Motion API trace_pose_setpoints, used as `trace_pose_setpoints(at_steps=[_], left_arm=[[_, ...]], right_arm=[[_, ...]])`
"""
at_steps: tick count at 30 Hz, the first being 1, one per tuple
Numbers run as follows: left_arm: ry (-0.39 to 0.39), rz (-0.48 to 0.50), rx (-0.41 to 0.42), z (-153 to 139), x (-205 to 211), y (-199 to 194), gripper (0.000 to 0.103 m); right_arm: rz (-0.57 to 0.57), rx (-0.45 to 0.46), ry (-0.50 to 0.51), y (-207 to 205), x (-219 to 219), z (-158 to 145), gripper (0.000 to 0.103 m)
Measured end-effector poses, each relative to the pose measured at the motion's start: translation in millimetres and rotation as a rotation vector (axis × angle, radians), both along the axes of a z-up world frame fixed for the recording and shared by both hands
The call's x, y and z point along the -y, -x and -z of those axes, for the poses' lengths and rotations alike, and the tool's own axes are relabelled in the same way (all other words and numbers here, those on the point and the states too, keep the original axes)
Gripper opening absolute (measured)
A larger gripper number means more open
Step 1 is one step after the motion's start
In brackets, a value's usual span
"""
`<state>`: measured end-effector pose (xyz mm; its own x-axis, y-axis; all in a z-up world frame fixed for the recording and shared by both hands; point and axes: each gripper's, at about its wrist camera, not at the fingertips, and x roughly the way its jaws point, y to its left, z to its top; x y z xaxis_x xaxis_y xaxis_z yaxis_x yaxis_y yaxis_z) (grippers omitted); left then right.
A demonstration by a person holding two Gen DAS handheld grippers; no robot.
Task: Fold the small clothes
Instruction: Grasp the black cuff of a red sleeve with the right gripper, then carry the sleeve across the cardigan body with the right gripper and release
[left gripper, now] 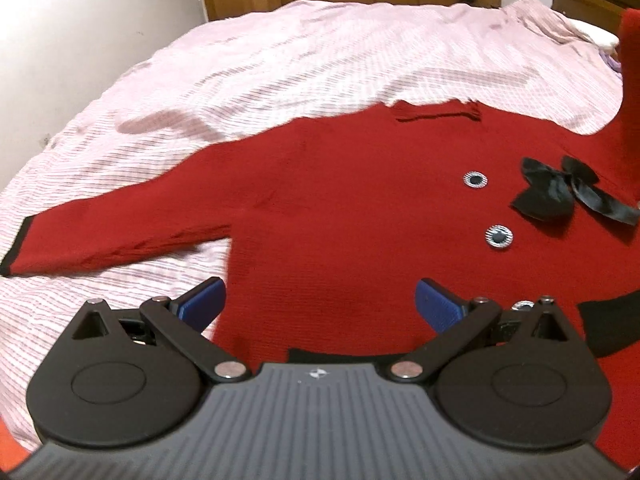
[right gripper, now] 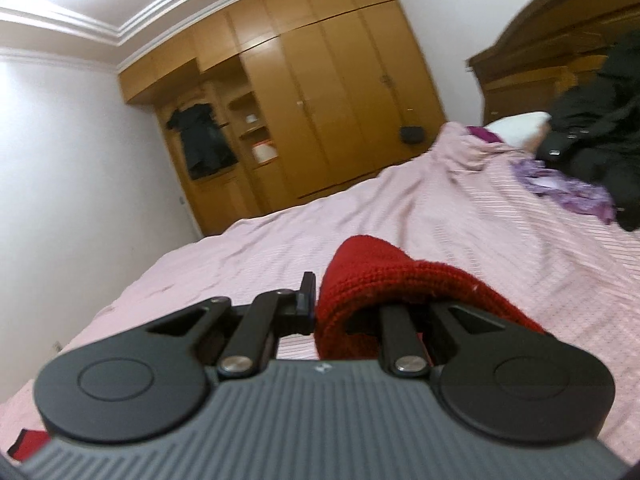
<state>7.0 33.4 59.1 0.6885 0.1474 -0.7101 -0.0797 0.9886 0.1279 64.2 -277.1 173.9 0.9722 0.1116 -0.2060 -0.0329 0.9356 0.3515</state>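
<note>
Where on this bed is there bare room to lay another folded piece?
The pink sheet is bare beyond the red sweater, between its collar and the wardrobe, and along the wall side above the spread sleeve. It is crowded by the headboard: dark clothes, a purple garment, and a pillow.

I see a red knitted sweater (left gripper: 340, 216) with black trim at the cuff and the hem. On it there is a black satin bow (left gripper: 560, 192) and two silver buttons (left gripper: 475, 180) with dark centres. The bed sheet (left gripper: 280, 64) is pale pink with thin stripes. My left claw (left gripper: 320, 304) has blue pads (left gripper: 434, 306) on black arms. Behind, the wardrobe (right gripper: 320, 100) is yellowish brown wood, the wall is white, and a purple cloth (right gripper: 568, 192) lies beside black clothing (right gripper: 600, 128)
</note>
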Motion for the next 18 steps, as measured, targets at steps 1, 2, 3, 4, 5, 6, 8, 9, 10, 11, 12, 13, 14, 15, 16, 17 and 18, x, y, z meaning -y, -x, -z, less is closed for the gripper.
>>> trace_pose_setpoints(at_steps=[1, 2, 3, 4, 5, 6, 8, 9, 10, 11, 12, 13, 14, 15, 16, 17, 18], left_arm=[[-0.004, -0.006, 0.007, -1, -5, 1, 0.103], [-0.009, -0.013, 0.014, -3, -10, 2, 0.103], [-0.014, -0.022, 0.021, -5, -15, 3, 0.103], [-0.017, -0.032, 0.028, -7, -20, 4, 0.103], [-0.018, -0.041, 0.034, -9, -25, 5, 0.103], [-0.016, -0.050, 0.040, -10, -30, 6, 0.103], [-0.008, -0.070, 0.049, -12, -41, 8, 0.103], [-0.002, -0.078, 0.052, -13, -46, 10, 0.103], [0.002, -0.083, 0.054, -13, -51, 11, 0.103], [0.005, -0.090, 0.055, -12, -54, 12, 0.103], [0.010, -0.096, 0.055, -12, -59, 13, 0.103], [0.015, -0.101, 0.055, -11, -61, 14, 0.103], [0.022, -0.107, 0.055, -10, -65, 15, 0.103], [0.032, -0.111, 0.053, -9, -69, 16, 0.103], [0.040, -0.114, 0.051, -7, -71, 15, 0.103], [0.049, -0.117, 0.049, -5, -74, 14, 0.103], [0.056, -0.119, 0.047, -3, -76, 14, 0.103]], right_arm=[[-0.013, -0.004, 0.006, -4, -10, 0, 0.015], [-0.025, -0.008, 0.008, -8, -18, 0, 0.015], [-0.037, -0.011, 0.012, -11, -28, 0, 0.015], [-0.048, -0.013, 0.017, -14, -38, 1, 0.015], [-0.059, -0.015, 0.025, -17, -48, 2, 0.015], [-0.070, -0.018, 0.031, -20, -58, 4, 0.015], [-0.087, -0.029, 0.042, -26, -77, 8, 0.015], [-0.097, -0.036, 0.045, -29, -87, 12, 0.015], [-0.107, -0.045, 0.046, -32, -97, 17, 0.015], [-0.116, -0.055, 0.046, -34, -105, 22, 0.015], [-0.128, -0.068, 0.044, -35, -114, 27, 0.015], [-0.143, -0.084, 0.040, -38, -123, 34, 0.015], [-0.160, -0.102, 0.036, -40, -130, 41, 0.015], [-0.180, -0.118, 0.035, -41, -137, 47, 0.015], [-0.190, -0.136, 0.037, -43, -143, 55, 0.015], [-0.197, -0.157, 0.043, -45, -151, 63, 0.015], [-0.202, -0.178, 0.050, -47, -158, 70, 0.015]])
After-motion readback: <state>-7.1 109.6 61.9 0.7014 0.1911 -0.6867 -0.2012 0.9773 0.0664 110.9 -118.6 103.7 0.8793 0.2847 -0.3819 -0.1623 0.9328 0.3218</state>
